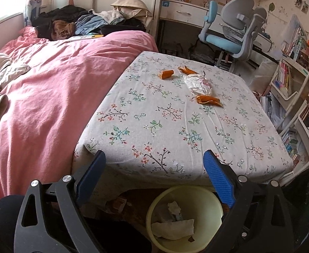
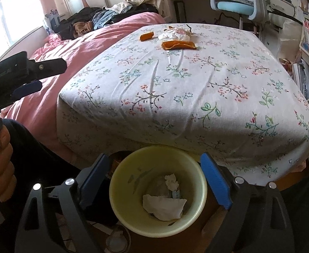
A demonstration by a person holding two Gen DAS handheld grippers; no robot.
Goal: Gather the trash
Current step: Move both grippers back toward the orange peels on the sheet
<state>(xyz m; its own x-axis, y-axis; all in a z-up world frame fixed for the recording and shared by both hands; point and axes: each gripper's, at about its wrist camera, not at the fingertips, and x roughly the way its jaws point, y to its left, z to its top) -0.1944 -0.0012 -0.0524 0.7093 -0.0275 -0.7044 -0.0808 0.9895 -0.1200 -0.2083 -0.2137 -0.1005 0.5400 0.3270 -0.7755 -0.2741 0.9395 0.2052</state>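
trash on the floral-cloth table (image 1: 175, 126): three orange peel pieces, one small roll (image 1: 166, 74), one at the far edge (image 1: 186, 70), one long strip (image 1: 209, 100), with a crumpled clear plastic wrapper (image 1: 197, 84) between them. all sit well ahead of both sets of jaws, far side of the table, none grasped.

yellow bin (image 2: 157, 189) stands on the floor under the near table edge, just ahead of and between the right gripper (image 2: 154, 175) jaws in the right wrist view. it already holds white tissue wads (image 2: 164, 206).

left gripper (image 1: 154, 168) jaws spread wide, nothing in them, tips over the near table edge. right gripper jaws also wide, nothing in them, straddling the bin mouth.

risks: wrapper is thin and lies against the long strip, so a pinch may drag both or slip off. peels lie flat on soft cloth, so closing jaws may bunch the fabric and miss. bin sits partly under the overhang, so a drop from the table edge may miss it.

hard to see: peel at the far edge is mostly behind the wrapper in the right view. bin bottom is partly hidden by tissues. something on the floor by the bin, cannot tell what.
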